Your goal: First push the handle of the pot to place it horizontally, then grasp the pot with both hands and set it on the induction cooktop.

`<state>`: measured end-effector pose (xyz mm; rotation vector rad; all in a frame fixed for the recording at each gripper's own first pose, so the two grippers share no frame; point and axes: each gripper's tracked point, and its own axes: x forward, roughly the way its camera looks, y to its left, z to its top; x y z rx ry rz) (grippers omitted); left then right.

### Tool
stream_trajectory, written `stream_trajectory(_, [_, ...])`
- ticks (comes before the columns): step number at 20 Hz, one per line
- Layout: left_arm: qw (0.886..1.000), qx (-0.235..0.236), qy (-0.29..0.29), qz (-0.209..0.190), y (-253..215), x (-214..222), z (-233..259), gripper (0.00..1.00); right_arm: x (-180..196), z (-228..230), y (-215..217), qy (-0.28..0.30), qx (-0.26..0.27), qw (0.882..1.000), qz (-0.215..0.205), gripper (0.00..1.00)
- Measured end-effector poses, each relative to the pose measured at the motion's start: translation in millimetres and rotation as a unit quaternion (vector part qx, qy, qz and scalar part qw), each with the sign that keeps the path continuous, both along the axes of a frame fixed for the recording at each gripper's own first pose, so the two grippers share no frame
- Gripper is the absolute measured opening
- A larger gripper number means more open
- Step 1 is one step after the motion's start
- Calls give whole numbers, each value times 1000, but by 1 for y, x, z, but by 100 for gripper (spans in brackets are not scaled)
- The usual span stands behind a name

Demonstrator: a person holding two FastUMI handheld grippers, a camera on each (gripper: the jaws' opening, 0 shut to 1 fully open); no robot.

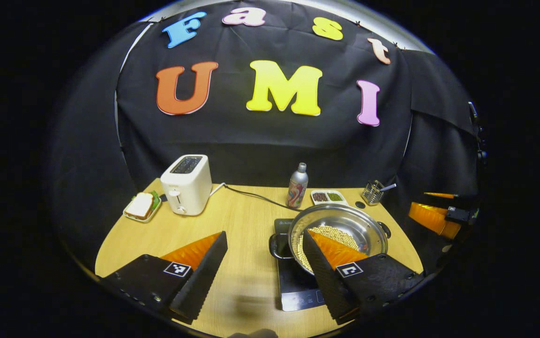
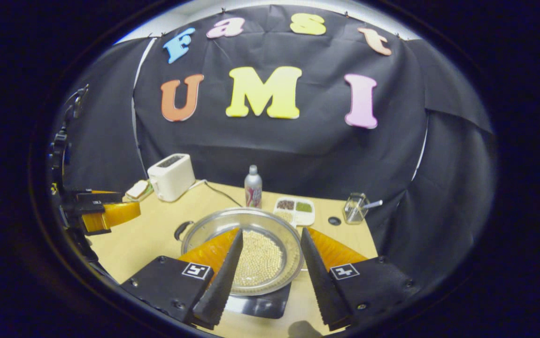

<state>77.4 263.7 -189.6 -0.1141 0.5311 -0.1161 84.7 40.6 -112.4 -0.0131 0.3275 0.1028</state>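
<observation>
A: State the position of the pot.

B: The pot (image 1: 338,234) sits on the cooktop (image 1: 296,281), on the wooden table (image 1: 246,220). It holds a layer of pale beans (image 2: 256,258). In the left gripper view, two side handles are visible, one (image 1: 277,246) at the near left and one (image 1: 385,229) at the far right. The right gripper view shows one handle (image 2: 181,229), at the left rim.

A: State the condition of each claw.

B: The left gripper (image 1: 265,258) is spread wide and pinches nothing; one finger lies over bare table, the other over the pot. The right gripper (image 2: 270,260) is also spread, holding nothing, with the pot showing between its fingers. Each view also shows the other gripper at its edge.

A: Count the remaining items.

B: One toaster (image 1: 186,184) with a cord, one sandwich on a tray (image 1: 141,206), one can (image 1: 297,187), one divided dish (image 1: 328,197), one wire holder (image 1: 374,191), one small dark disc (image 1: 360,204).

A: What differs between views?

B: The cooktop control panel (image 1: 303,296) is exposed in the left gripper view. The right gripper view shows three compartments in the divided dish; the left gripper view shows two clearly.
</observation>
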Motion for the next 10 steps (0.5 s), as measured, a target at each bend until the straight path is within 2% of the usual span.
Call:
stream_trajectory(1, [1000, 6, -15, 7, 11, -3, 15, 96, -6, 22, 3, -21, 0, 1000, -1, 78])
stream_trajectory(3, [999, 10, -46, 16, 27, -7, 48, 96, -19, 62, 10, -60, 6, 998, -1, 87])
stream_trajectory(4, [998, 11, -61, 19, 35, -11, 63, 96, -25, 81, 14, -78, 11, 997, 0, 100])
stream_trajectory(10, [983, 17, -173, 54, 79, -27, 178, 96, -67, 171, 22, -165, 51, 985, 5, 100])
